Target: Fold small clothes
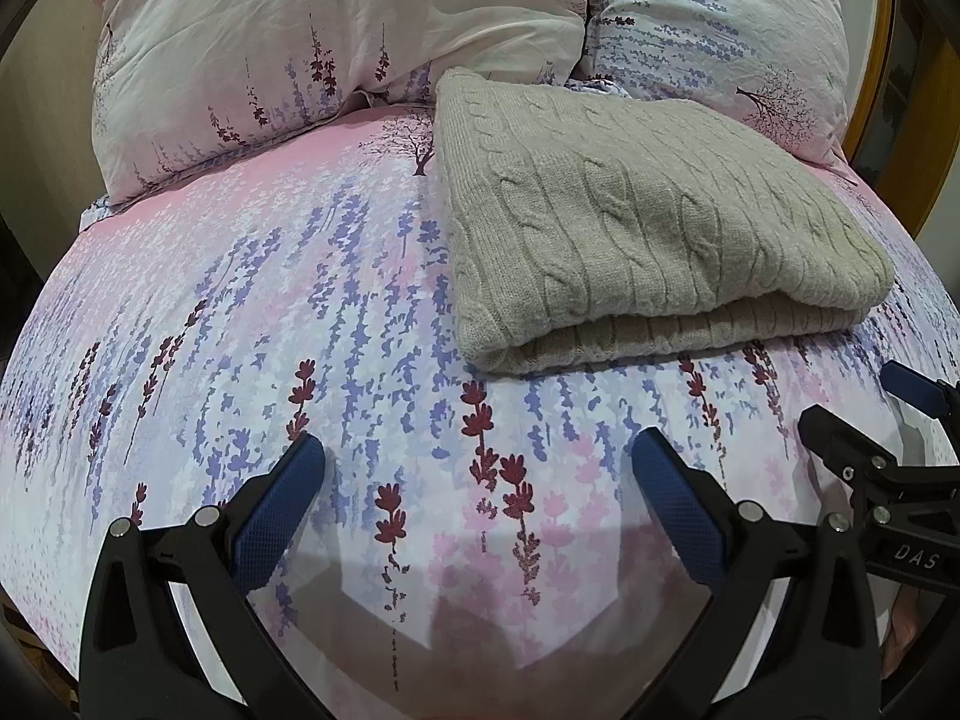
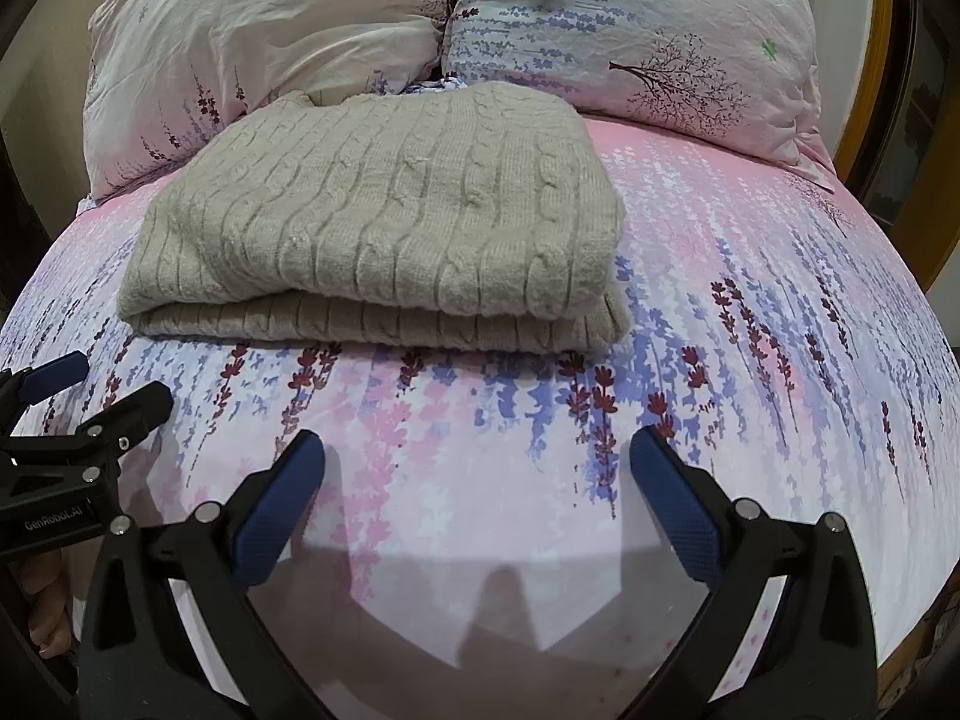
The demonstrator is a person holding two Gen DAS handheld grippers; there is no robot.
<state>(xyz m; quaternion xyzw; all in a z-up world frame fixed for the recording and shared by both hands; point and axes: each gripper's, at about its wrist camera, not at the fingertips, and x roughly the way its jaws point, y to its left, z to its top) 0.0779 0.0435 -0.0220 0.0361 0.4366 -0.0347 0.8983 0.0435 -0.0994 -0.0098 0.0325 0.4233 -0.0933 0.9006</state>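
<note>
Sweater (image 1: 648, 228): folded, lying on the bedsheet (image 1: 240, 330) (below two pillows (image 1: 312, 36))
Left gripper (image 1: 479, 462): wide, empty
Right gripper (image 2: 477, 462): wide, empty

The sweater (image 1: 648, 222) is plain beige-grey, knitted in cable and rib patterns. The bedsheet (image 1: 270, 312) fades from pink to white, printed with hanging lilac-blue blossom strands, dark red flower sprigs and a small dark tree. The two pillows (image 2: 264, 30) carry the same print on paler pink-white cloth. Both the left gripper (image 1: 478, 462) and the right gripper (image 2: 478, 459) are black with blue textured pads (image 2: 276, 516).
</note>
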